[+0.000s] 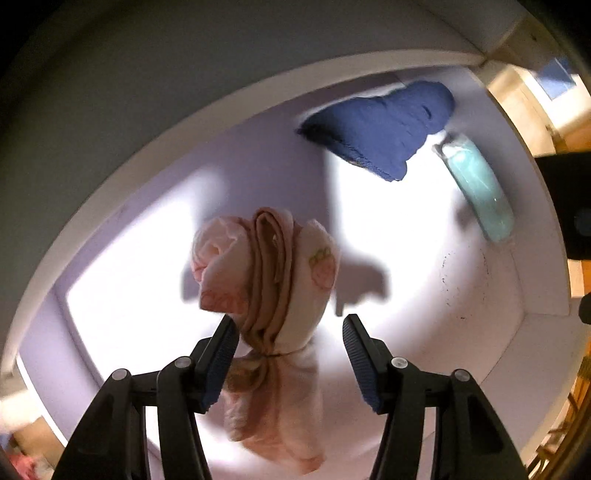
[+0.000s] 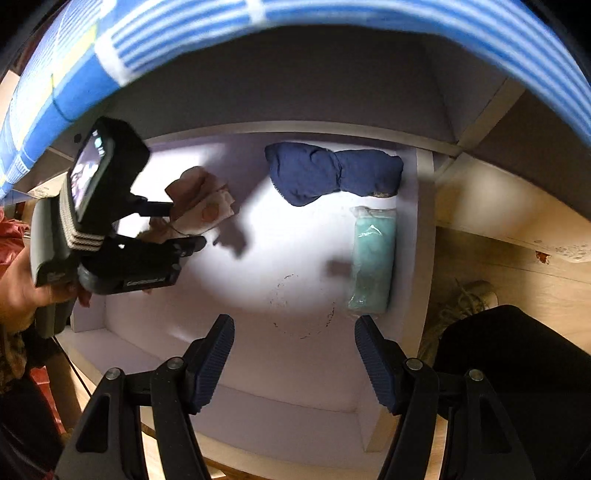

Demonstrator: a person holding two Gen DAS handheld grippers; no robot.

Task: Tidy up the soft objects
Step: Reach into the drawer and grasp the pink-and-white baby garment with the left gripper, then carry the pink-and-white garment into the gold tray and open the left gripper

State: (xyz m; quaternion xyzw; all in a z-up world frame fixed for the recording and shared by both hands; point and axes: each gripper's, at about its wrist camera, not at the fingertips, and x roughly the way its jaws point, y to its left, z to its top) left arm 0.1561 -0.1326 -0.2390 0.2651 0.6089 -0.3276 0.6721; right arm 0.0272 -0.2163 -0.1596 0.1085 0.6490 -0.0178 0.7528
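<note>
A white drawer (image 2: 280, 369) lies below both grippers. My left gripper (image 1: 290, 321) points down into its left part, jaws apart, with a pink strawberry-print cloth bundle (image 1: 266, 266) tied by a band between them. The left pad (image 1: 221, 354) touches the bundle; the right pad stands clear of it. From the right wrist view the same bundle (image 2: 199, 199) sits between the fingers of the left gripper (image 2: 181, 225). A navy cloth bundle (image 2: 332, 171) lies at the drawer's back. My right gripper (image 2: 294, 321) hovers open and holds nothing over the drawer's front.
A teal soft packet in clear wrap (image 2: 373, 258) lies along the drawer's right wall. Blue-and-white striped fabric (image 2: 332, 14) overhangs the back. To the right are a wooden floor (image 2: 517, 258) and a person's dark leg (image 2: 517, 369). A hand (image 2: 22, 291) holds the left gripper.
</note>
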